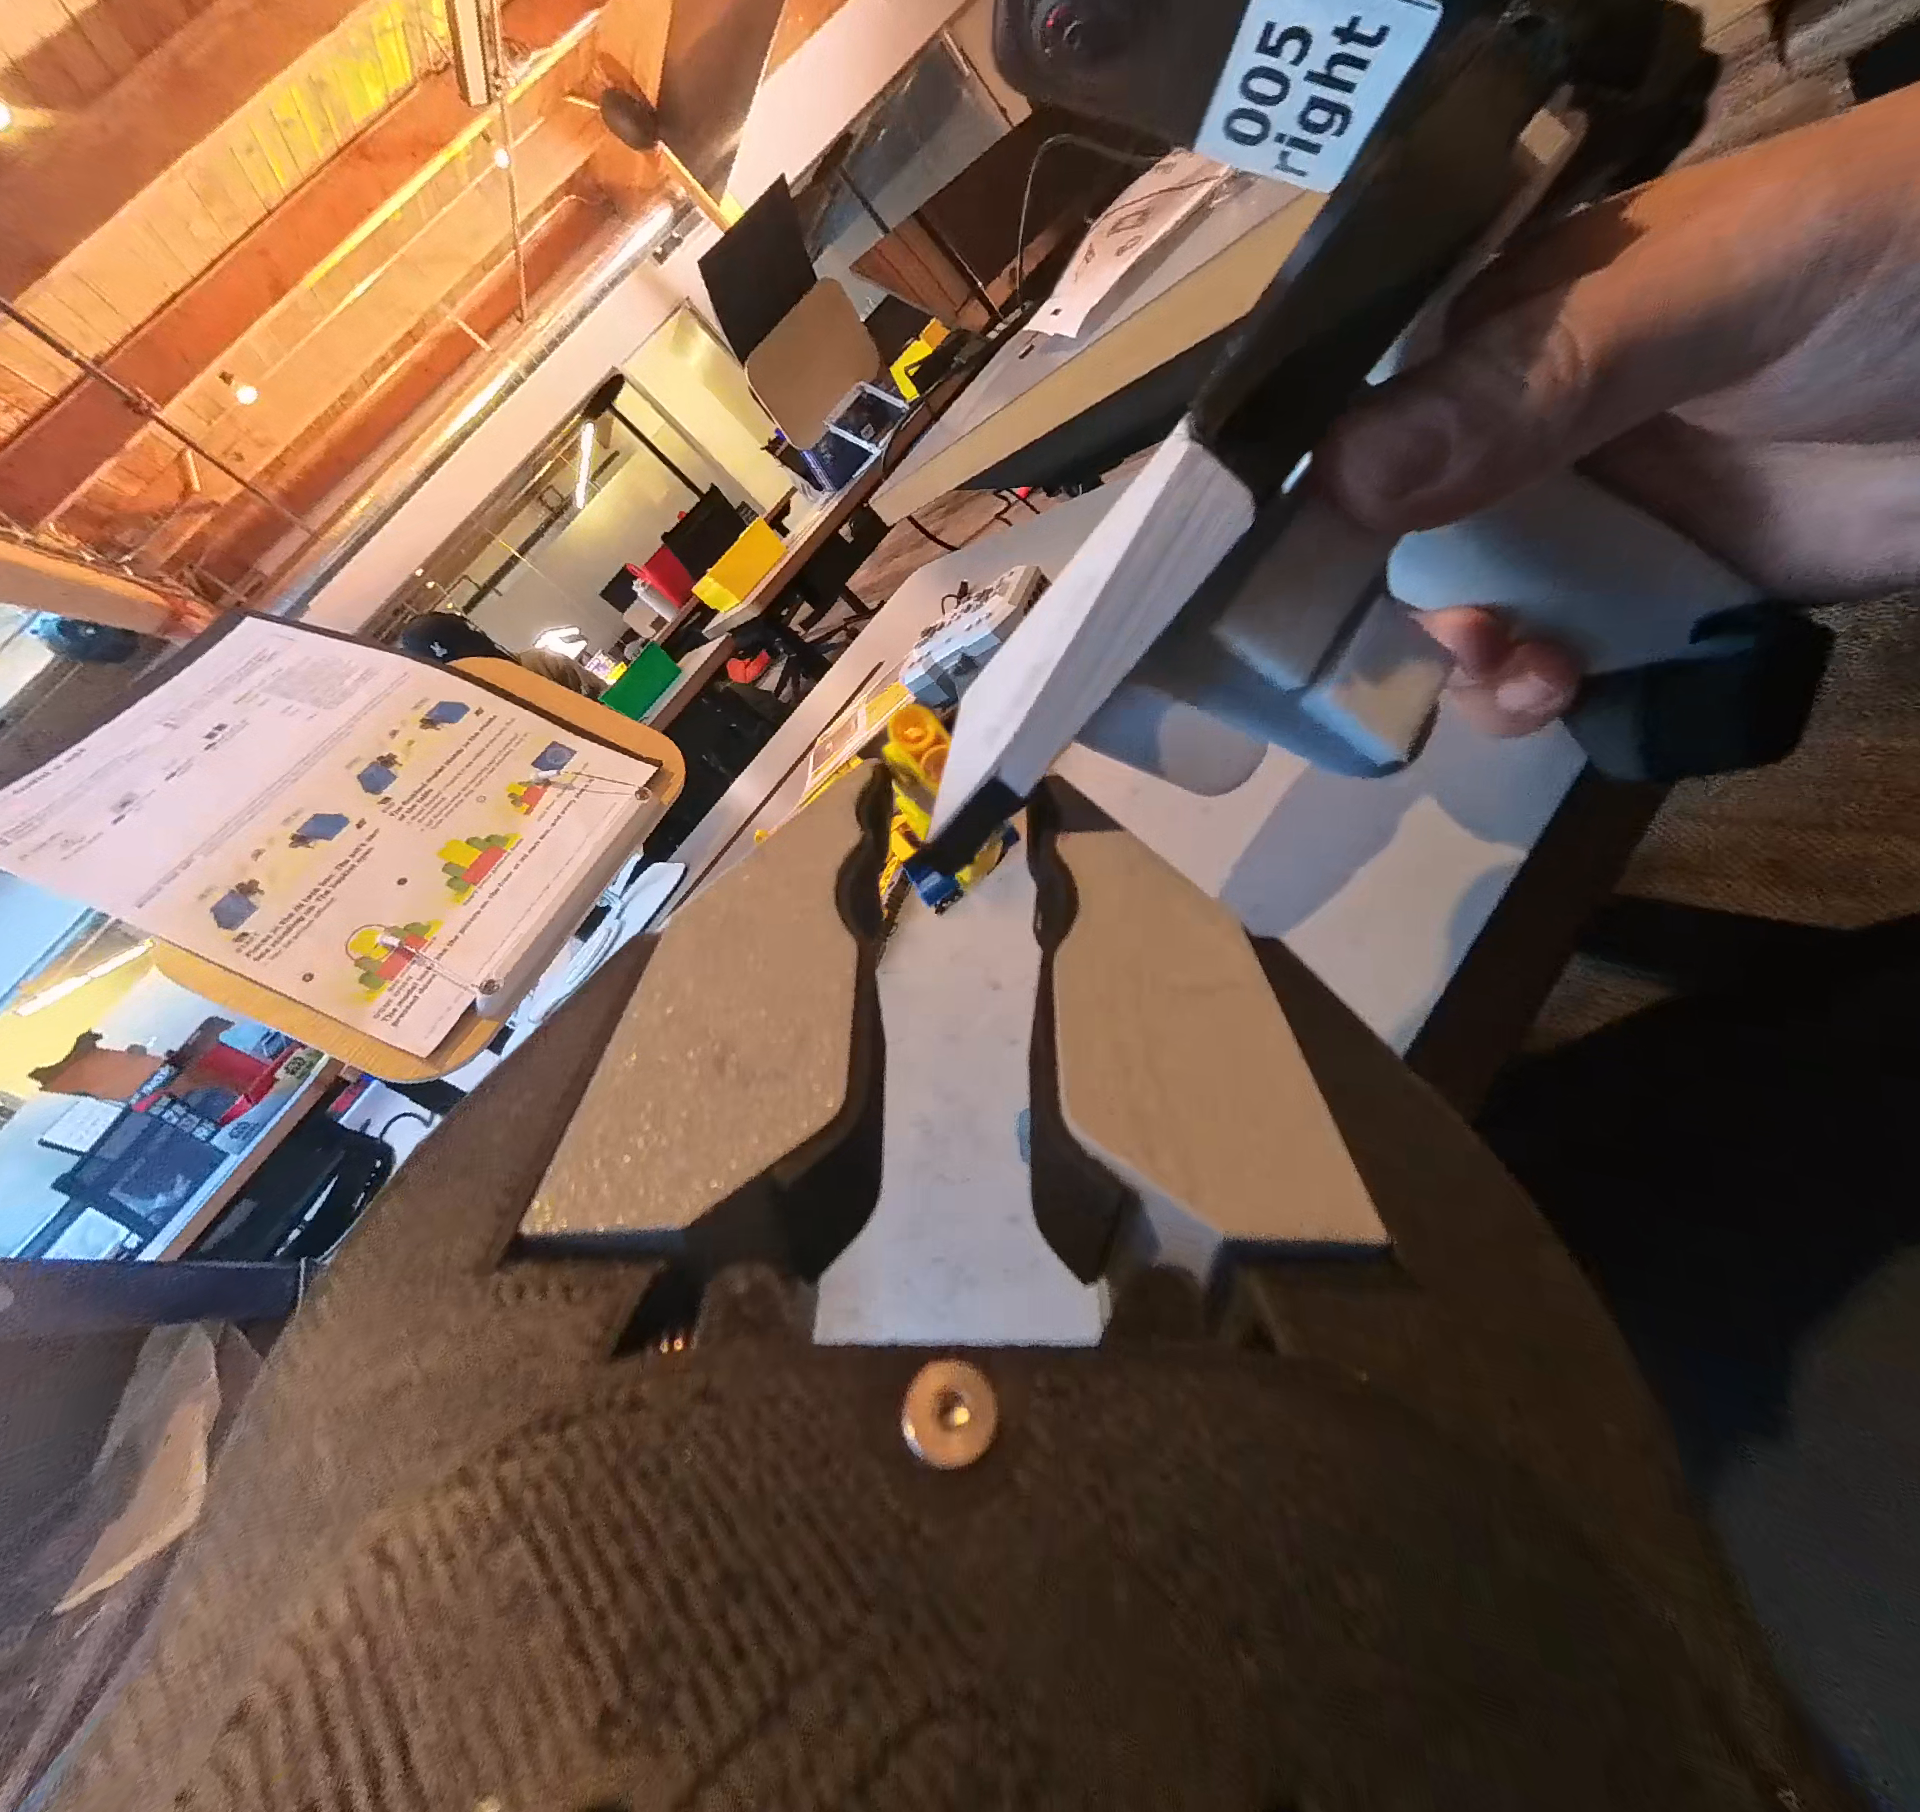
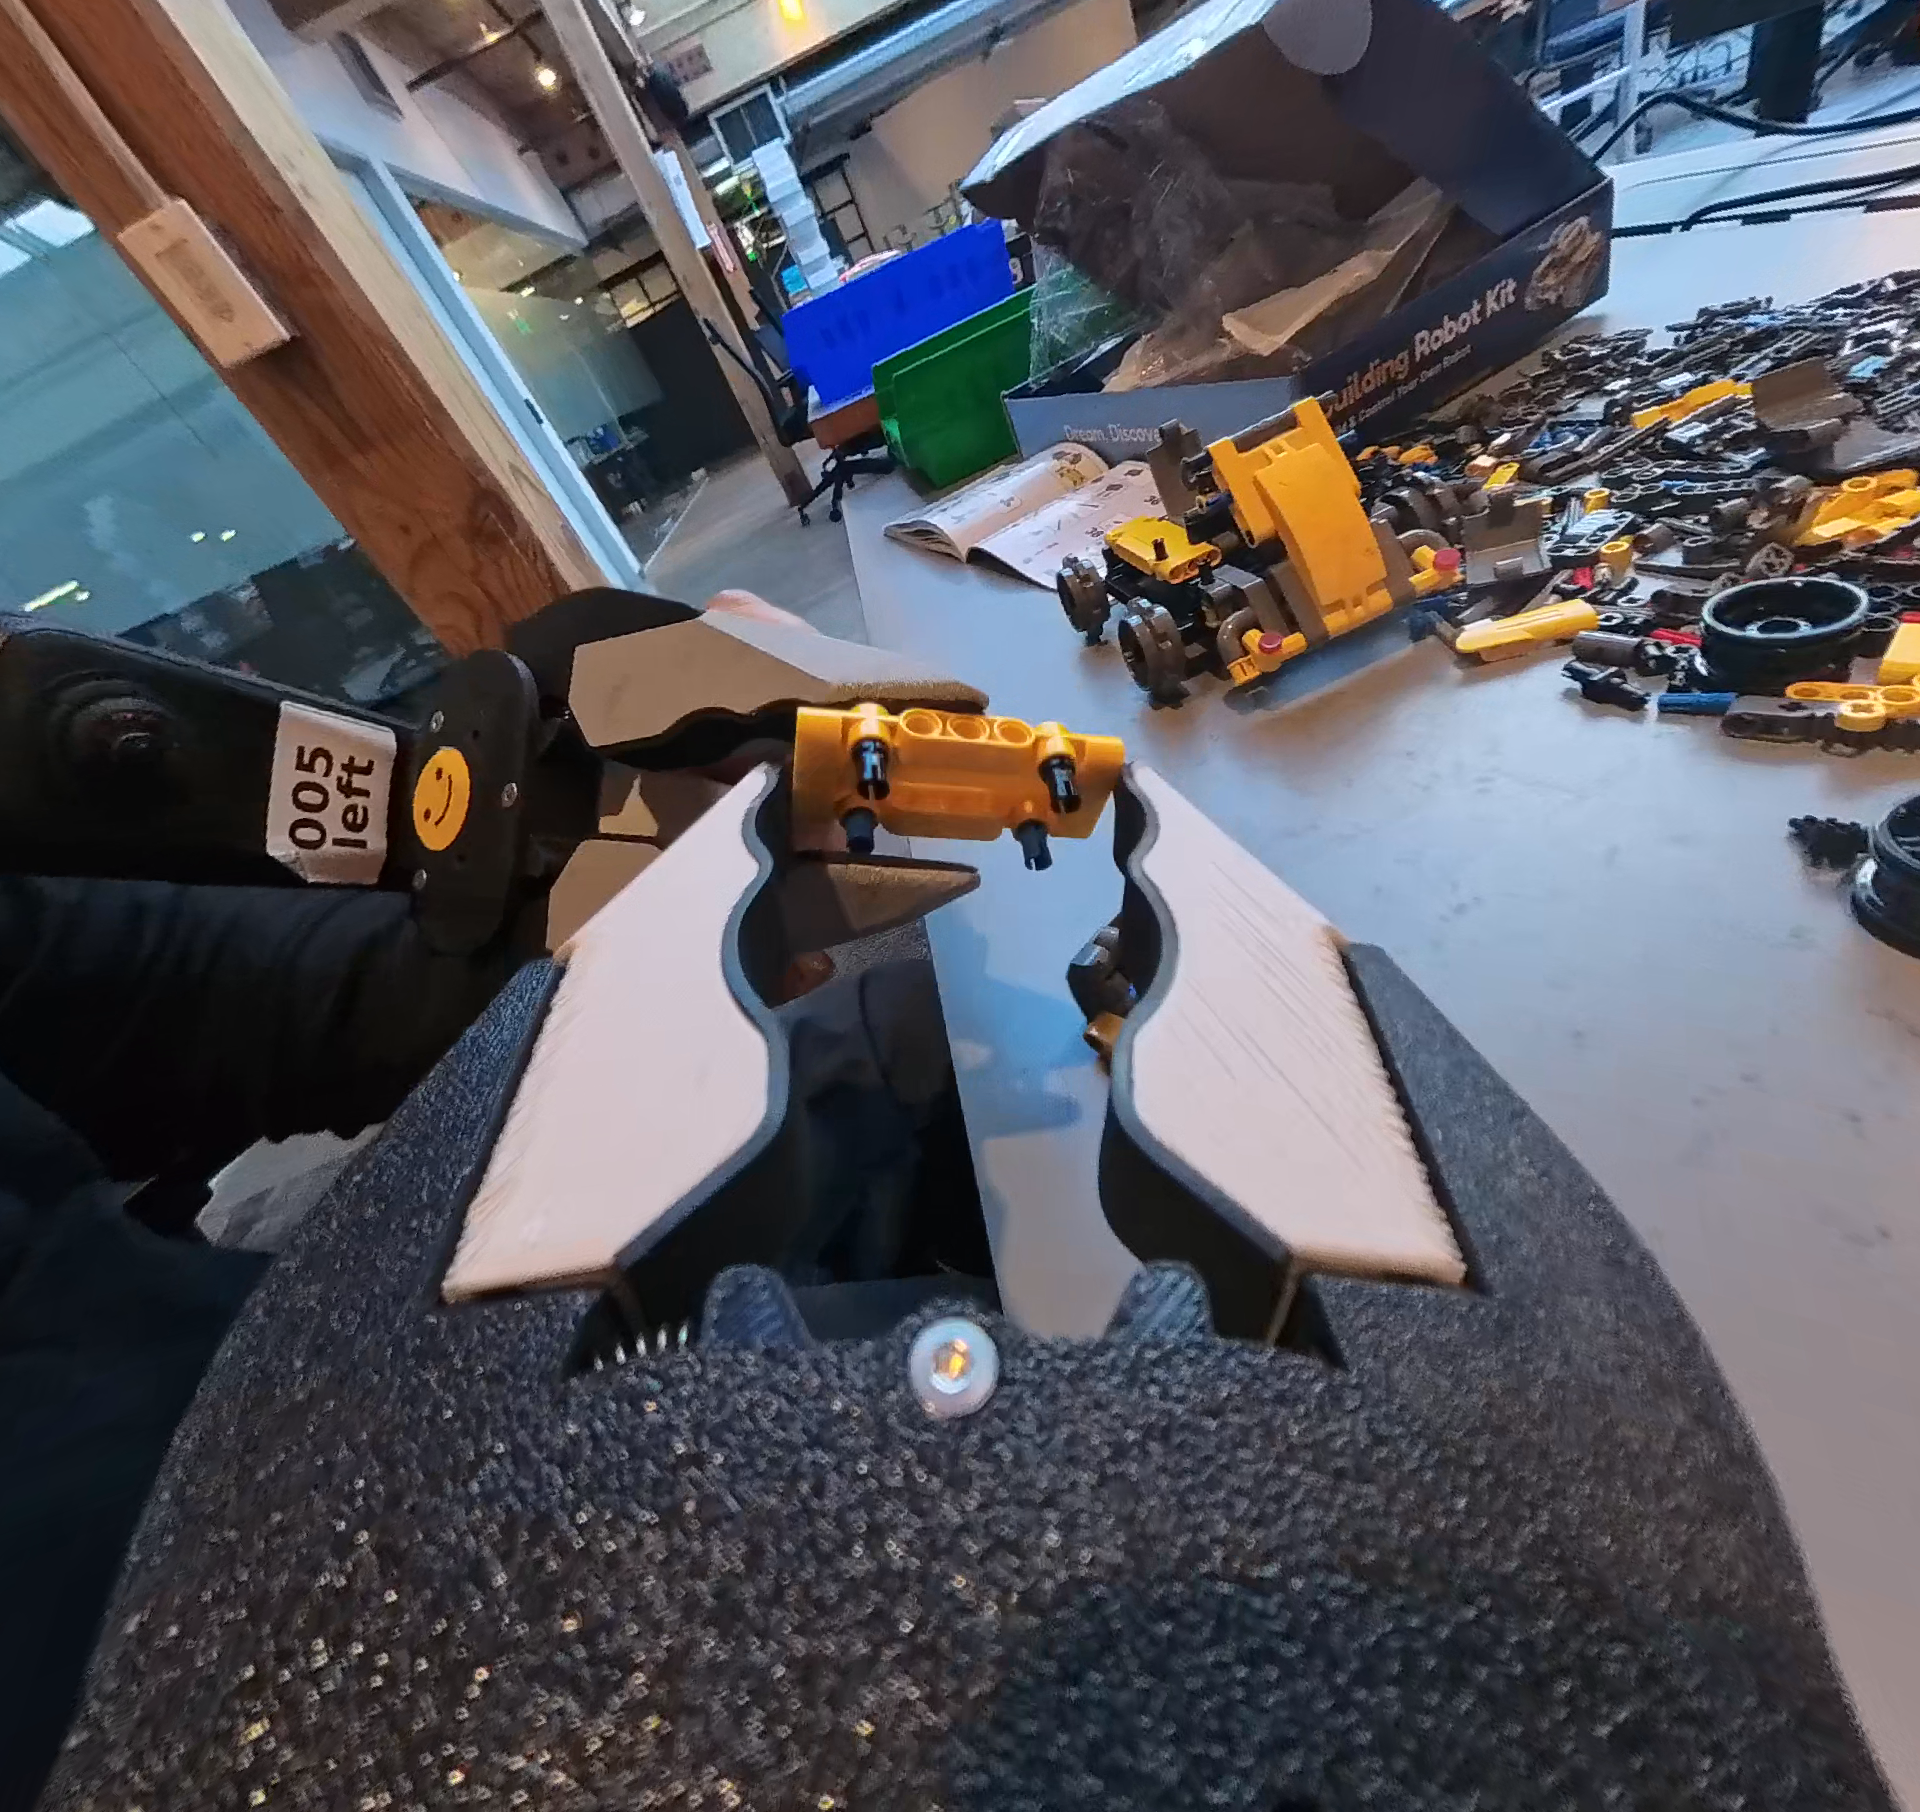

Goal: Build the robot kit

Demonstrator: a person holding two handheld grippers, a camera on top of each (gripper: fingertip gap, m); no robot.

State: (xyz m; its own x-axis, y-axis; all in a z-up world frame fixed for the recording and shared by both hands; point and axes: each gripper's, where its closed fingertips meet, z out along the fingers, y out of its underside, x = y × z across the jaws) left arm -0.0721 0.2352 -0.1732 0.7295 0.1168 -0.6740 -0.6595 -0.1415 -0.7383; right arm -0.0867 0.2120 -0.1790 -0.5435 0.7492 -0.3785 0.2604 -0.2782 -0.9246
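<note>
A yellow block [image 2: 951, 773] studded with black pins is held above the edge of a grey bench [image 2: 1455, 931], one end gripped by the left tongs [image 2: 971, 786], which reach in from the left. The right tongs [image 2: 951, 827] are spread apart on either side of the block; one finger [image 2: 1174, 889] lies just beside its right end, though contact cannot be judged. A small dark piece [image 2: 1101, 973] sits by that finger's inner edge.

Behind, on the bench, stands a part-built yellow and black vehicle [image 2: 1257, 557], with an open booklet [image 2: 1018, 510] to its left and a dark cardboard box [image 2: 1288, 193], flaps up, behind it. Loose black and yellow parts [image 2: 1714, 515] crowd the right side, a black wheel rim [image 2: 1782, 630] among them. Green [image 2: 951, 391] and blue [image 2: 894, 308] bins stand farther back.

The left wrist view is steeply tilted: the right tongs [image 1: 971, 863] cut across in front, held by a hand [image 1: 1683, 412], and an instruction sheet [image 1: 312, 827] on a stand fills the left. Wooden ceiling beams [image 1: 260, 204] and glass partitions enclose the workshop.
</note>
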